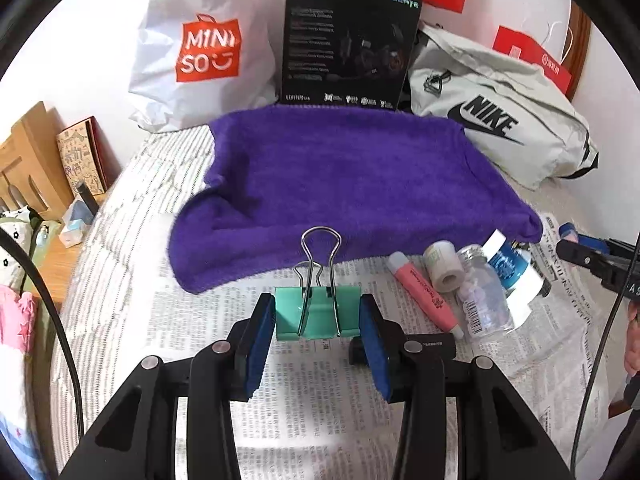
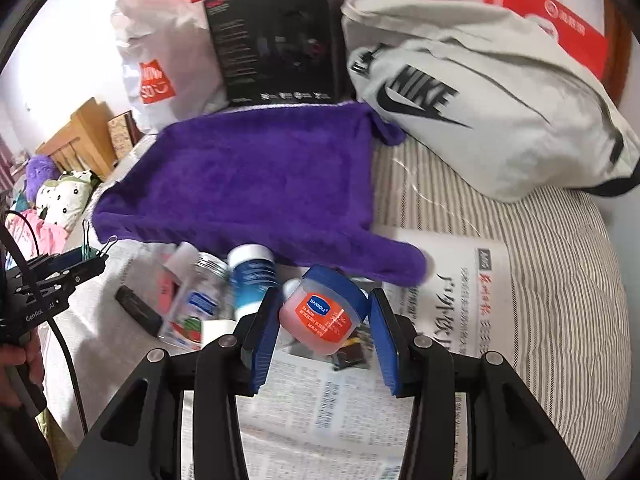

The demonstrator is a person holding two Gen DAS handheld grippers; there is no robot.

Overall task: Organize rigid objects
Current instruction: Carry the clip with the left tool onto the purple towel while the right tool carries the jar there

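My left gripper (image 1: 318, 314) is shut on a teal binder clip (image 1: 318, 312), wire handles up, above the newspaper (image 1: 320, 392) just in front of a purple towel (image 1: 352, 176). My right gripper (image 2: 324, 312) is shut on a small pink jar with a blue lid (image 2: 324, 312), tilted, at the towel's near edge (image 2: 256, 184). A pink tube (image 1: 426, 294), a white roll (image 1: 442, 266), a clear pill bottle (image 1: 486, 292) and a blue-labelled bottle (image 1: 510, 264) lie to the right of the clip. The left gripper with the clip (image 2: 86, 254) shows at far left in the right wrist view.
A Miniso bag (image 1: 204, 52), a black box (image 1: 348, 44), a grey Nike bag (image 1: 496, 120) and red boxes (image 1: 532, 60) stand behind the towel. A black flat object (image 2: 138, 310) lies on the newspaper. Wooden furniture (image 1: 32, 160) is at left. Striped bedding (image 2: 560, 280) lies at right.
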